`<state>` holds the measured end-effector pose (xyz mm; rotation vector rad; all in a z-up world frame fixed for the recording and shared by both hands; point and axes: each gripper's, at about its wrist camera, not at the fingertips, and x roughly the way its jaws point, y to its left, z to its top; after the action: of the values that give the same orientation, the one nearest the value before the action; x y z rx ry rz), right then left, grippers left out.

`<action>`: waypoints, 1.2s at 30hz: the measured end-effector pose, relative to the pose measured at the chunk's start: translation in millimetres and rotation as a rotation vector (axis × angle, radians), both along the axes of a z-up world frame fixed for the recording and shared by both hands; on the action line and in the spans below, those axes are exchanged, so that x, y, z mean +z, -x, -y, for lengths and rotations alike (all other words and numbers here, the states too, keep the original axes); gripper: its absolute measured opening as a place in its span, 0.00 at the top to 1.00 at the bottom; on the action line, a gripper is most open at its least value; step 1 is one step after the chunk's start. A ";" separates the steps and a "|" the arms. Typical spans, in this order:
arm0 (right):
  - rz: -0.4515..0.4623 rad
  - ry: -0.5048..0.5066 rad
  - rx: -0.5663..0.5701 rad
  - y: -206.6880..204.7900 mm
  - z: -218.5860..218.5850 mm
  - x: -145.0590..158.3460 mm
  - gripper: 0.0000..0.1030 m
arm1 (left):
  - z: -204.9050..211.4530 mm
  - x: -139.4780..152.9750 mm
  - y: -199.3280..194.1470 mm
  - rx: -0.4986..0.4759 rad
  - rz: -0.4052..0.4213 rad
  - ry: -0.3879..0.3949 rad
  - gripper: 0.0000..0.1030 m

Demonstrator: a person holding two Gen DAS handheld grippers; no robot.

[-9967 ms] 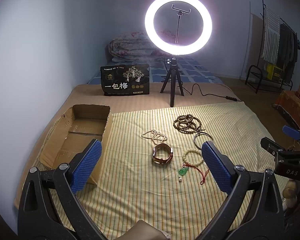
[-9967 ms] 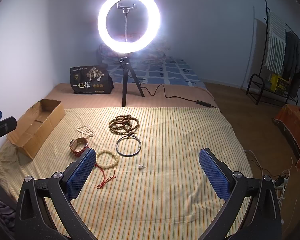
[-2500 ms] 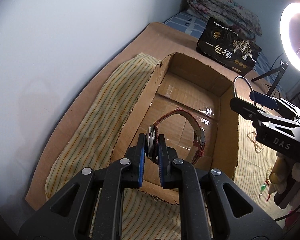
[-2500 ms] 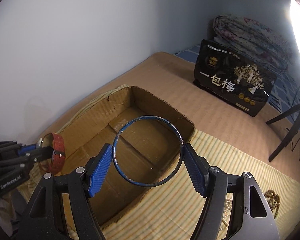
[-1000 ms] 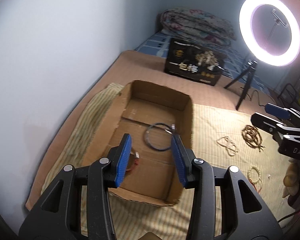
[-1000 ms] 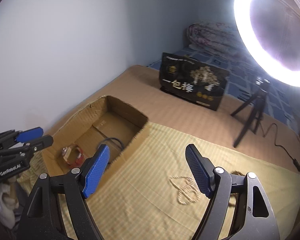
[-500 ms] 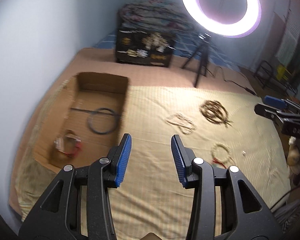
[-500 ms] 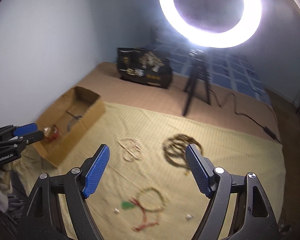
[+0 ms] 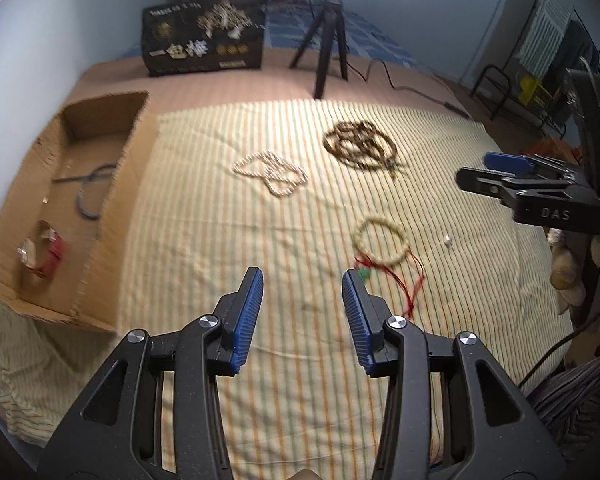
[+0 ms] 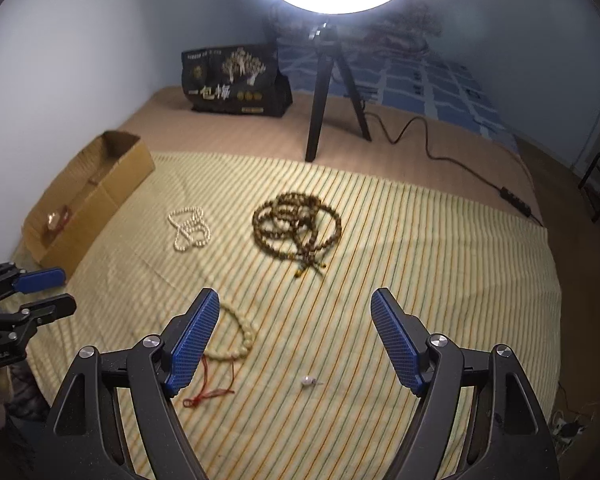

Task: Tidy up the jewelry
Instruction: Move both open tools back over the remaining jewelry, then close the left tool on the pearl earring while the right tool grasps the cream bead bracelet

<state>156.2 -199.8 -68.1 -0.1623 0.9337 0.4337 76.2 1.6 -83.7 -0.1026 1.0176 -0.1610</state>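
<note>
- Jewelry lay in two places: some on the striped cloth, some inside the cardboard box at the cloth's left edge.
- In the box sat a dark bangle and, nearer the camera, a red-strapped watch.
- On the cloth, a white pearl necklace lay just right of the box, and a coiled brown bead necklace lay further right, apart from it.
- Closer in, a pale bead bracelet touched a red cord with a green pendant; a small silver piece lay alone beside them.
- The left gripper hovered above bare cloth, its fingers moderately parted and holding nothing; the green pendant sat just beyond its right fingertip.
- The right gripper was spread wide and empty, above the cloth, with the bracelet partly hidden behind its left finger and the silver piece between the fingers.
- At the back stood a ring light's tripod and a black printed bag.
</note>
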 end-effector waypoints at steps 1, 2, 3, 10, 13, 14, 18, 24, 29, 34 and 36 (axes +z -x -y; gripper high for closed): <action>-0.014 0.001 0.005 -0.9 0.1 -5.0 0.24 | 1.3 -2.7 0.1 -0.003 -0.008 0.003 0.59; -0.027 -0.001 0.010 -1.8 -0.1 -9.3 0.24 | 3.7 -6.6 -0.3 -0.007 -0.020 0.008 0.60; -0.040 -0.005 0.015 -2.2 -0.5 -13.0 0.24 | 6.4 -10.9 -0.5 -0.013 -0.034 0.016 0.60; -0.125 -0.018 0.086 -8.2 -17.0 -37.3 0.24 | 18.7 -31.5 0.7 -0.041 -0.090 0.019 0.66; -0.142 -0.013 0.095 -10.9 -21.3 -44.5 0.24 | 22.3 -40.1 -0.1 -0.041 -0.112 0.030 0.69; -0.147 -0.012 0.097 -11.5 -22.2 -46.7 0.25 | 23.9 -42.8 -0.7 -0.041 -0.119 0.034 0.73; -0.176 -0.006 0.105 -14.4 -26.8 -56.8 0.37 | 30.5 -50.6 -1.9 -0.040 -0.127 0.036 0.74; -0.191 0.004 0.122 -15.8 -31.7 -66.8 0.48 | 36.3 -61.8 -5.7 -0.042 -0.142 0.029 0.75; -0.202 0.005 0.128 -20.0 -37.2 -70.2 0.54 | 38.7 -69.3 -10.0 -0.044 -0.148 0.024 0.77; -0.217 0.020 0.149 -20.5 -45.5 -76.5 0.57 | 40.6 -72.5 -15.1 -0.045 -0.147 0.019 0.78; -0.217 0.030 0.157 -20.6 -48.5 -80.1 0.57 | 42.2 -73.4 -16.9 -0.049 -0.141 0.009 0.82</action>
<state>176.8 -151.3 -148.2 -0.2201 1.1458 0.5905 93.1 -40.6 -157.1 -0.0982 1.1610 -0.2056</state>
